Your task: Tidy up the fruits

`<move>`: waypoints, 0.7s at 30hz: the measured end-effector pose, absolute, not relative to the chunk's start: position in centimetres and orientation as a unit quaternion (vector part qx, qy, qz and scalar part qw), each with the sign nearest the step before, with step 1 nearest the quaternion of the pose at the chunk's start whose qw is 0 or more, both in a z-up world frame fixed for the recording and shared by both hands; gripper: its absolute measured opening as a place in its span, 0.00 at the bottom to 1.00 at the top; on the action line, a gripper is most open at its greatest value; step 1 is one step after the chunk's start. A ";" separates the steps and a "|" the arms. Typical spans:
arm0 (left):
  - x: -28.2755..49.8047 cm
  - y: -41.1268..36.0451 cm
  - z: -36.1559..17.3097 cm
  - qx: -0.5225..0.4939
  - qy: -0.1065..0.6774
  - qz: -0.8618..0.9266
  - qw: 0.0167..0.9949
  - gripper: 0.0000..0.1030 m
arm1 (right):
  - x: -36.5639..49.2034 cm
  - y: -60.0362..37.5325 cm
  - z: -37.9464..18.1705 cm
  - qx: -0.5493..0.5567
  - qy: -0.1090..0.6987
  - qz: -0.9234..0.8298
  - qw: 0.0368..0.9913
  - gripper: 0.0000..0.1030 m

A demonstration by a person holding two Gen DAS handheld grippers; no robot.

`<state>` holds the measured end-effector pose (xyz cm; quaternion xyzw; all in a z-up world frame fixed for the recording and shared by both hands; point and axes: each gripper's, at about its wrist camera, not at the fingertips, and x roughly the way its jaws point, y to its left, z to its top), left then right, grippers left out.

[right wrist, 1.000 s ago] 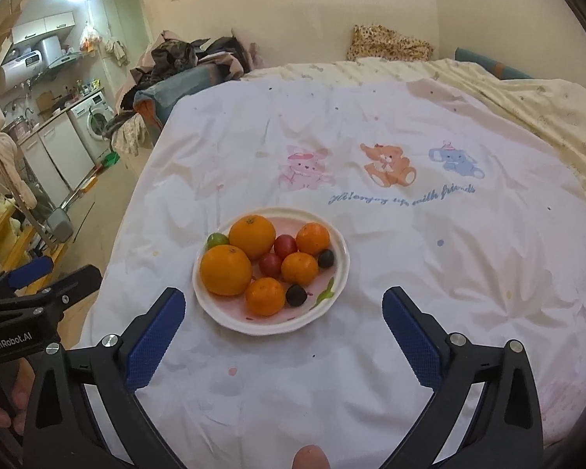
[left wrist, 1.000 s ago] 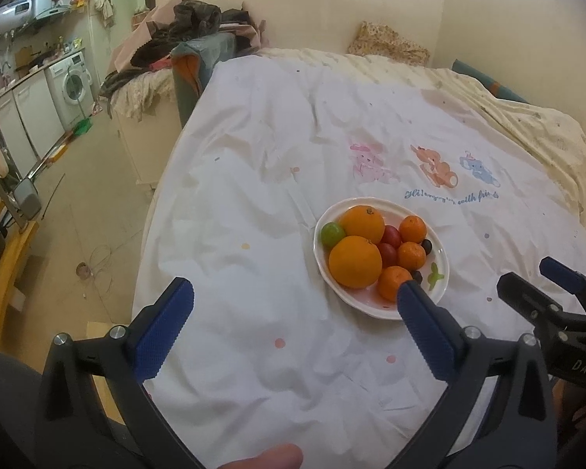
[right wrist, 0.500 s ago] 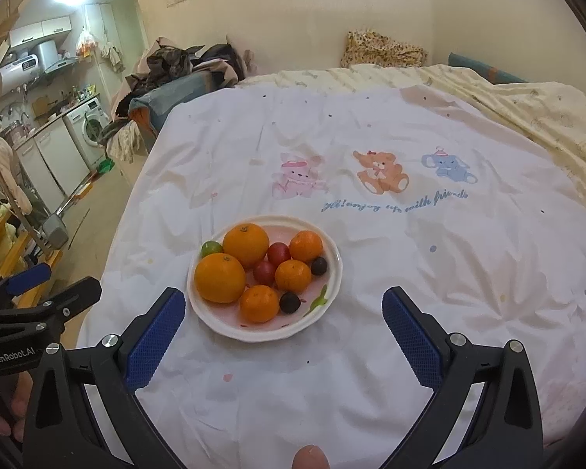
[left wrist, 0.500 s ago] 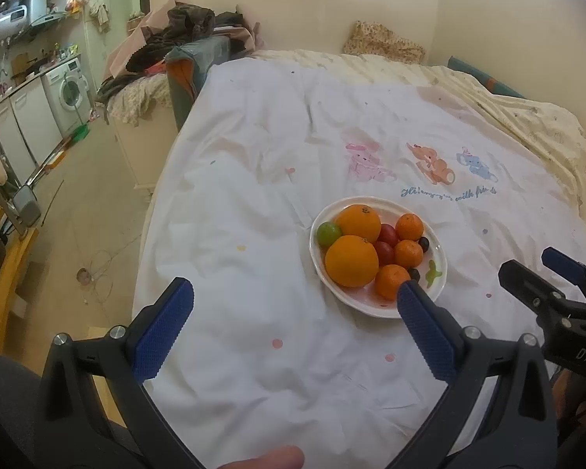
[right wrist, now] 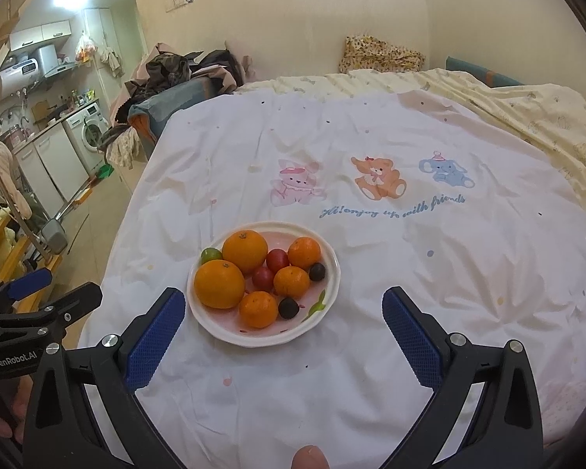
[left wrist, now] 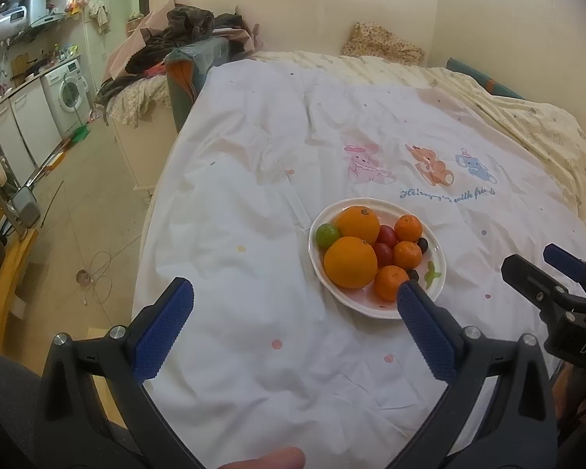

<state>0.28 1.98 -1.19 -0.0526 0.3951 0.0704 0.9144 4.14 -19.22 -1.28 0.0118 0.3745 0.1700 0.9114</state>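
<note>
A white plate (left wrist: pixel 437 273) (right wrist: pixel 328 285) on the white bedsheet holds two big oranges (left wrist: pixel 349 262) (right wrist: pixel 218 283), three small mandarins (left wrist: pixel 408 228) (right wrist: pixel 304 253), red cherry tomatoes (left wrist: pixel 386 235) (right wrist: pixel 277 260), a green one (left wrist: pixel 327 234) (right wrist: pixel 211 254) and dark grapes (right wrist: pixel 288 308). My left gripper (left wrist: pixel 295 297) is open and empty, hovering near the plate's left front. My right gripper (right wrist: pixel 283 310) is open and empty, with the plate's near side between its fingers.
The sheet (right wrist: pixel 410 273) with printed cartoon animals (right wrist: pixel 377 178) covers a bed with a yellow quilt (right wrist: pixel 527 109) at right. Piled clothes (left wrist: pixel 183 35) lie beyond the left corner. The bed's left edge drops to a tiled floor (left wrist: pixel 78 203) with a washing machine (left wrist: pixel 68 93).
Both grippers have risen or drawn back slightly; the plate sits a little lower and nearer in the right view. Nothing was grasped.
</note>
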 end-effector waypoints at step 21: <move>0.2 1.9 -1.1 -0.053 0.394 0.070 0.915 1.00 | 4.1 -19.3 -1.0 0.012 0.371 0.169 0.913 1.00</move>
